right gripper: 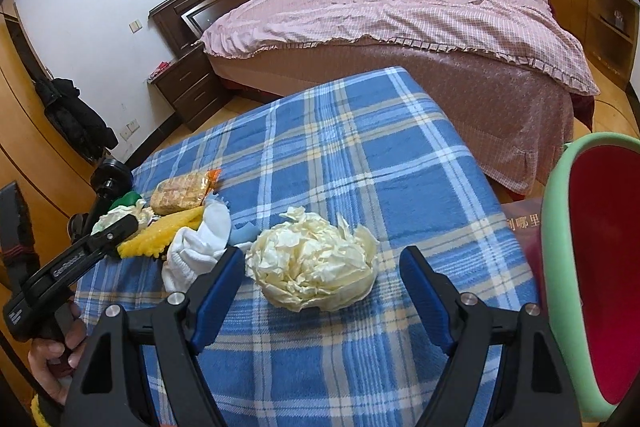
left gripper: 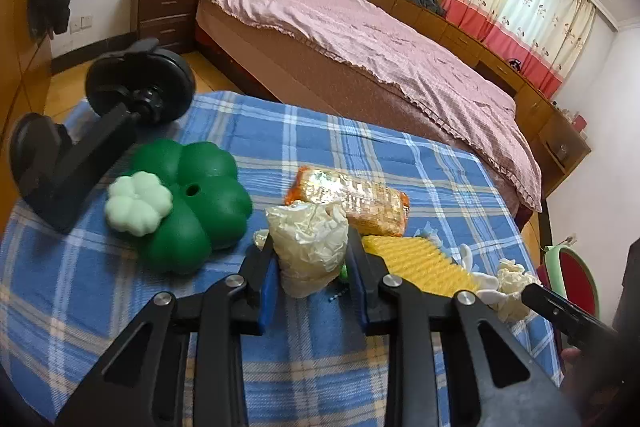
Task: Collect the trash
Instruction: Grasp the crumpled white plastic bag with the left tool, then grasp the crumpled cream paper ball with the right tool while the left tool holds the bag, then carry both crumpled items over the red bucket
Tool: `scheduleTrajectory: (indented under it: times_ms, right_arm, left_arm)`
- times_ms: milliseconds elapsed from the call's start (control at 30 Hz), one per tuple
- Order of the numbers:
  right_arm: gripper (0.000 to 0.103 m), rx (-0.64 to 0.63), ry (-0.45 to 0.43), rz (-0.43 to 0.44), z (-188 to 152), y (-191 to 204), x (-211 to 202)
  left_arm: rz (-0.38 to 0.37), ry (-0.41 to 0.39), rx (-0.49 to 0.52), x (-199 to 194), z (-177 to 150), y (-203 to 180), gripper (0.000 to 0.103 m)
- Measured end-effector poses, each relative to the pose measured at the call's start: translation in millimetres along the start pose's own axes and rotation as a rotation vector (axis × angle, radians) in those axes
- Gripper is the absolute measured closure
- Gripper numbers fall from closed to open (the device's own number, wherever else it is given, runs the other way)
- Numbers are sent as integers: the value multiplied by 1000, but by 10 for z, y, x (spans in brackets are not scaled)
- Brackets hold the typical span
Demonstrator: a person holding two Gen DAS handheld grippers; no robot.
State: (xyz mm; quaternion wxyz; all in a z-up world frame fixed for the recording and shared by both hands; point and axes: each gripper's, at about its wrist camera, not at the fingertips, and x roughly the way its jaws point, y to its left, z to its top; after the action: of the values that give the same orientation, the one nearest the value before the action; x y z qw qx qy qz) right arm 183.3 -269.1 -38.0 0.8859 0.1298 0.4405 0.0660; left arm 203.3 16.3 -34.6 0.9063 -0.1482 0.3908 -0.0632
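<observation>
Right wrist: blue plaid blanket (right gripper: 360, 147), bedroom.

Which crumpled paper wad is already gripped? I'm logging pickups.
The crumpled wad beside the orange snack packet, clamped in the left hand-held gripper. The other wad lies loose between the right hand-held gripper's open fingers.
</observation>
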Motion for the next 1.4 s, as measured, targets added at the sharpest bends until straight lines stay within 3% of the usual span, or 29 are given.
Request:
scheduleTrajectory:
  times_ms: [167, 333, 500, 1400]
  right_arm:
    - [25, 9, 12, 11, -17, 18, 79]
    - [43, -2, 30, 48, -51, 84, 135]
    - [51, -24, 14, 57, -93, 131, 61]
    - [53, 44, -154, 90, -499, -10, -1143]
  left_arm:
    - [3, -15, -34, -156, -46, 93, 73]
    - [5, -25, -49, -337, -99, 163, 73]
    - [7, -36, -45, -500, -140, 162, 73]
    - [-56, -123, -20, -1392, -419, -113, 73]
